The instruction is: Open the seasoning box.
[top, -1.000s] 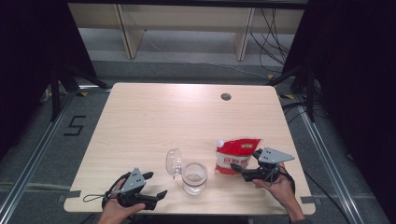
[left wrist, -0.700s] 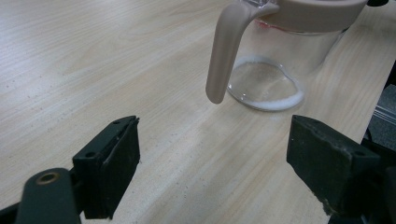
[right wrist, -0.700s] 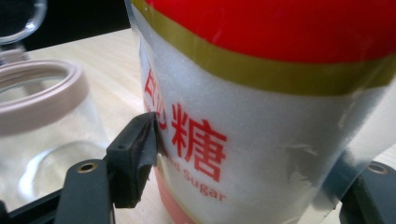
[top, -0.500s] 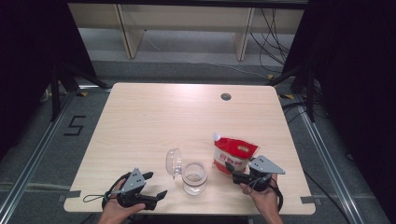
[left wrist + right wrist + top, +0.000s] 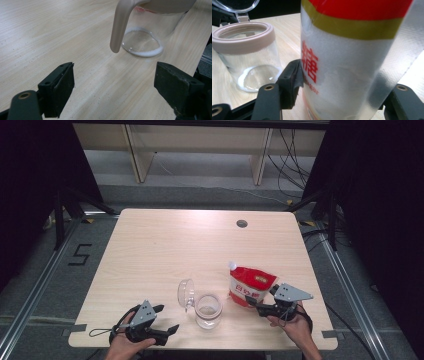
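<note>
On the pale wooden tabletop (image 5: 165, 255), near its front edge, stands a red, white and clear plastic pouch of sugar (image 5: 251, 287) with a small white spout cap at its upper left corner. A yellow band runs under the red top; below that the clear film shows white sugar inside, printed with red characters and the word "sugar". Just left of it stands a clear glass jar (image 5: 208, 310) with a beige rim and a hinged clear lid flipped open, a thin ring of white grains at its bottom. The right gripper (image 5: 264, 308) has the pouch between its fingers (image 5: 291, 80), which have just been closing; the left finger touches the film. The left gripper (image 5: 166, 326) rests near the jar, fingers (image 5: 61, 87) wide apart around nothing.
</note>
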